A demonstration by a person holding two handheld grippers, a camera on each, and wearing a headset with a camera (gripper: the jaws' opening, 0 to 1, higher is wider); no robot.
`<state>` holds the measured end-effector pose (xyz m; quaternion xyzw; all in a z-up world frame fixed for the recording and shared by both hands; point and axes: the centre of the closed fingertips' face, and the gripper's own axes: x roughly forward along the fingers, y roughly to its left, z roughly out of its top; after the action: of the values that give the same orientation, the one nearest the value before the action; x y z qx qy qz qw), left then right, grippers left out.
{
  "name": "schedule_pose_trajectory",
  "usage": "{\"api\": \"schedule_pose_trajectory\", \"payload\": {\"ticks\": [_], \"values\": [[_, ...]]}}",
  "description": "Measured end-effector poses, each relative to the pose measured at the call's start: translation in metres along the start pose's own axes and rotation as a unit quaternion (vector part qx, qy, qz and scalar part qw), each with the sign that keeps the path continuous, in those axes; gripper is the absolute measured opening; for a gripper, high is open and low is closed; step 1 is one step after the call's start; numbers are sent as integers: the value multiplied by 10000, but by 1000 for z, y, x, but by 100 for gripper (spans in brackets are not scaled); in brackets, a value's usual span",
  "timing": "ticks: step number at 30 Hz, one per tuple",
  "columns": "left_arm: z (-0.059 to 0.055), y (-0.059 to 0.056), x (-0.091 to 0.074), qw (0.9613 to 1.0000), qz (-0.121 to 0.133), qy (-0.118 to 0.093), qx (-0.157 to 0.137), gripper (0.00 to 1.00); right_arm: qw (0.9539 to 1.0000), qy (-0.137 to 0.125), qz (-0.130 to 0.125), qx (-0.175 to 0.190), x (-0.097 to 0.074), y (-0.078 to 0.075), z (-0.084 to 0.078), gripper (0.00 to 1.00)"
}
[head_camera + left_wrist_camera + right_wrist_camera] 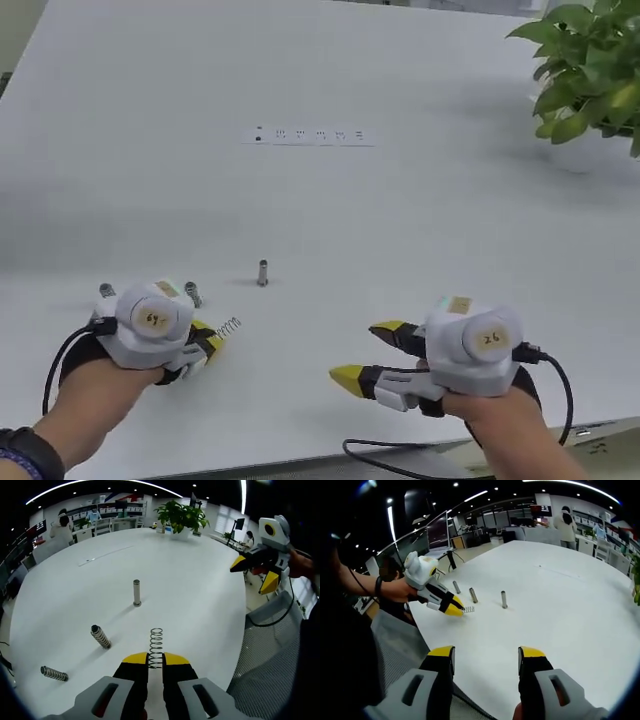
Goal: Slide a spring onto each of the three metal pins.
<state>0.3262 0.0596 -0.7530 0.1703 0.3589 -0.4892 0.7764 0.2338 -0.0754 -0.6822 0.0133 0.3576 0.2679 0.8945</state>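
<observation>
Spring in hand: a spring (pixel 156 646) sticks out from the tips of the left gripper (pixel 156 659), with its free end well short of the bare pin.
Left gripper: its jaws are clamped on the near end of that spring, low over the near left part of the table (pixel 400 220).
Bare pin: a metal pin (pixel 136 592) stands upright with nothing on it, near the middle of the table and a little farther out than both grippers.
Pins with coils: a pin with a spring on it (pixel 100 636) sits just left of the left gripper. A second pin with a spring (pixel 54 673) sits farther left again.
Right gripper: the right gripper (pixel 365 353) hovers over the near right of the table with its yellow-tipped jaws apart and nothing between them. It is well apart from the pins.
Farther out: a white power strip (pixel 308 136) lies flat across the far middle of the table.
Far right corner: a leafy plant (pixel 585 60) stands in a white pot.
</observation>
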Motion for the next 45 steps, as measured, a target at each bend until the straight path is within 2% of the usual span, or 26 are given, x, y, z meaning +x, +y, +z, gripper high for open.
{"api": "schedule_pose_trajectory", "payload": {"ticks": [10, 18, 25, 36, 39, 45], "values": [[6, -1, -24, 9998, 101, -188, 13, 3, 9999, -1, 139, -101, 5, 7, 3, 49], [3, -2, -42, 9995, 199, -259, 25, 3, 9995, 9, 262, -198, 11, 16, 9, 49], [4, 1, -58, 9986, 351, -398, 5, 3, 9987, 21, 396, -305, 16, 24, 14, 48], [2, 5, -83, 9977, 459, -488, 81, 3, 9974, 37, 551, -459, 25, 33, 22, 48], [0, 6, -87, 9976, 484, -460, 179, 3, 9969, 53, 599, -500, 27, 36, 23, 48], [2, 9, -99, 9970, 532, -547, 130, 3, 9959, 70, 694, -572, 29, 41, 26, 48]]}}
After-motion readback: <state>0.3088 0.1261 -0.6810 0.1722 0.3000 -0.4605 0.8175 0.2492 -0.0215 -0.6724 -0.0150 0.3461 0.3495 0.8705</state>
